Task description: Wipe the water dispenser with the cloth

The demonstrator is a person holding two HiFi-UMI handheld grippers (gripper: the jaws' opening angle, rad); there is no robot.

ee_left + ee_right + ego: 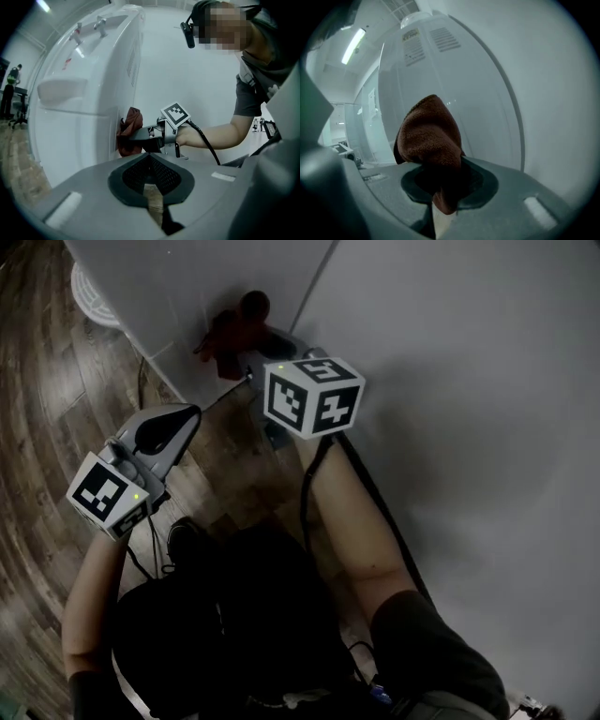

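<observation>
The white water dispenser [187,287] stands on the floor ahead of me; its taps and drip ledge show in the left gripper view [84,93]. A reddish-brown cloth [232,329] is bunched against its lower side wall. My right gripper [255,351] is shut on the cloth [429,136], which bulges out of the jaws toward the vented panel [454,79]. The left gripper [186,414] hangs lower left, off the dispenser, jaws together and empty [150,161]. From there I see the cloth [131,131] and the right gripper [140,135] at the dispenser's corner.
A white wall [469,381] runs along the right of the dispenser. Wooden floor [37,427] lies to the left, with a round white object [94,296] at the top left. A black cable [375,512] trails along my right arm.
</observation>
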